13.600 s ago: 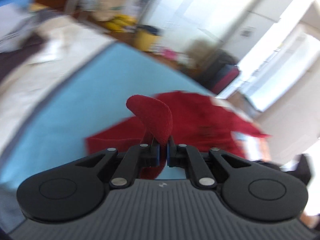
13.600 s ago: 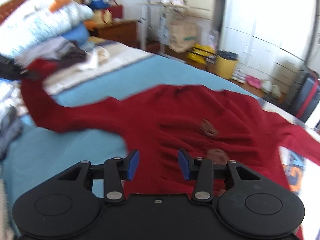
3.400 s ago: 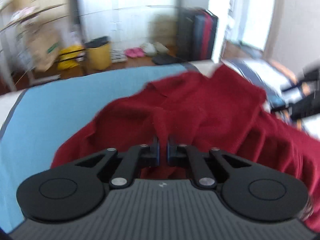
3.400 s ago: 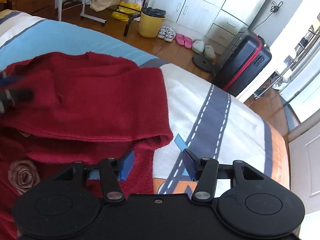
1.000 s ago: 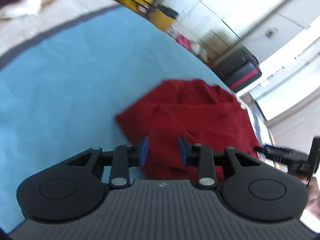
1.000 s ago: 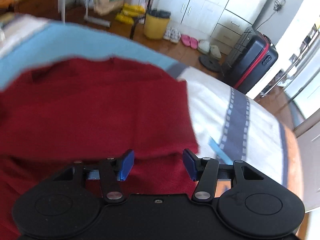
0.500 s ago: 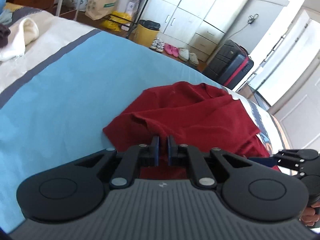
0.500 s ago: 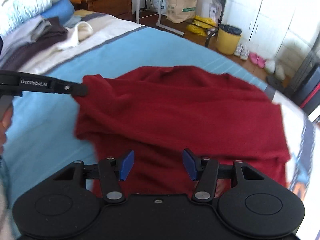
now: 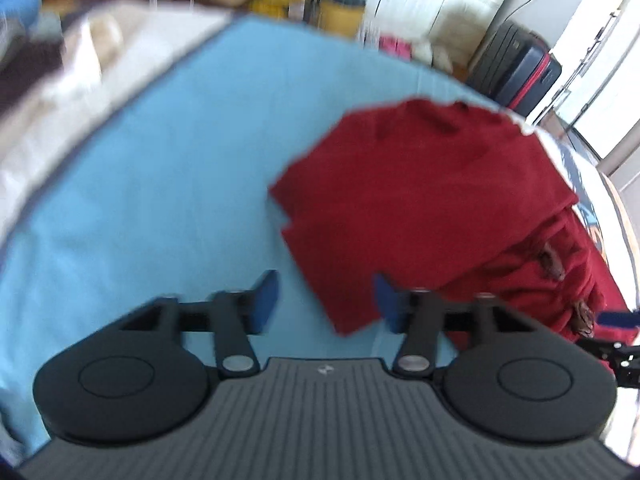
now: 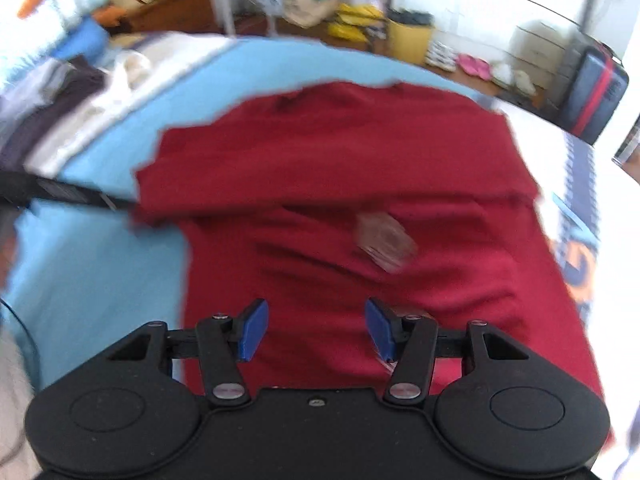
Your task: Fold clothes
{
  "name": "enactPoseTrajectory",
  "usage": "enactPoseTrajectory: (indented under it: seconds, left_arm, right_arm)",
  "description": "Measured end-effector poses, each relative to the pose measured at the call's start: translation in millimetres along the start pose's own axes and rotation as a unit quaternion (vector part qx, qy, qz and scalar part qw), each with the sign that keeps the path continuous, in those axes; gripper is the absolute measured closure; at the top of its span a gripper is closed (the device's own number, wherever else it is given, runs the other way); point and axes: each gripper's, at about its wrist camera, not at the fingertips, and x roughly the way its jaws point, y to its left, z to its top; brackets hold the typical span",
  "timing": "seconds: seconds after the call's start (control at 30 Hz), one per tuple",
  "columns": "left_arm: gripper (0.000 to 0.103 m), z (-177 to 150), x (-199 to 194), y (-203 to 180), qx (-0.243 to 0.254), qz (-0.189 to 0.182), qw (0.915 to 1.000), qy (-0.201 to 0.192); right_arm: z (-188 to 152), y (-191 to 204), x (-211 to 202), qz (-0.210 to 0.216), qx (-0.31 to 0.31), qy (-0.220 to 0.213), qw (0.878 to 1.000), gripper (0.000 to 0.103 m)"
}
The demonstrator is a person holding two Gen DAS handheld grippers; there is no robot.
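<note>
While both views are motion-blurred, the left gripper [image 9: 324, 300] clearly hangs low over the blue sheet [image 9: 160, 184] w/ its blue pads spread wide and nothing between them; the near left corner of the red sweater [image 9: 420, 200] pokes toward the gap but isn't pinched. From the right wrist cam, the left gripper's black arm [image 10: 60, 192] reaches in from the left edge, tip at the sweater's folded left corner. Right gripper [image 10: 316, 330] sits above the sweater's lower half, pads also wide apart, holding nothing. Sweater lies on the bed, part on the blue sheet, part on the white patterned cover [image 10: 576, 184] to the right; its top portion is folded down over the body, giving one crosswise fold edge. One brownish flower trim piece [image 10: 384, 246] shows approx. mid-body in the right view. No writing legible — blur too heavy. Counts: 2 grippers, 1 sweater, 1 yellow bin [image 10: 410, 40], 1 dark suitcase w/ red stripe [image 10: 592, 100], clothes pile [image 10: 52, 92] at far left.
</note>
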Motion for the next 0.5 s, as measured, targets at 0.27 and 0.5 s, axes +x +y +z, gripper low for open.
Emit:
enactPoseTrajectory:
  seconds: [0.27,0.5]
  left_arm:
    - [0.042,-14.0,15.5,-19.9,-0.025,-0.180,0.9787,0.095]
    - [0.042,-35.0,49.4,-54.1,0.011,-0.225,0.9606,0.162]
  right_arm:
    - [-31.2,-63.3,-30.3,-0.042,0.064,0.029,0.997,0.043]
    - [-53.6,-156.9,-30.9,-0.072,0.192,-0.011,0.979,0.043]
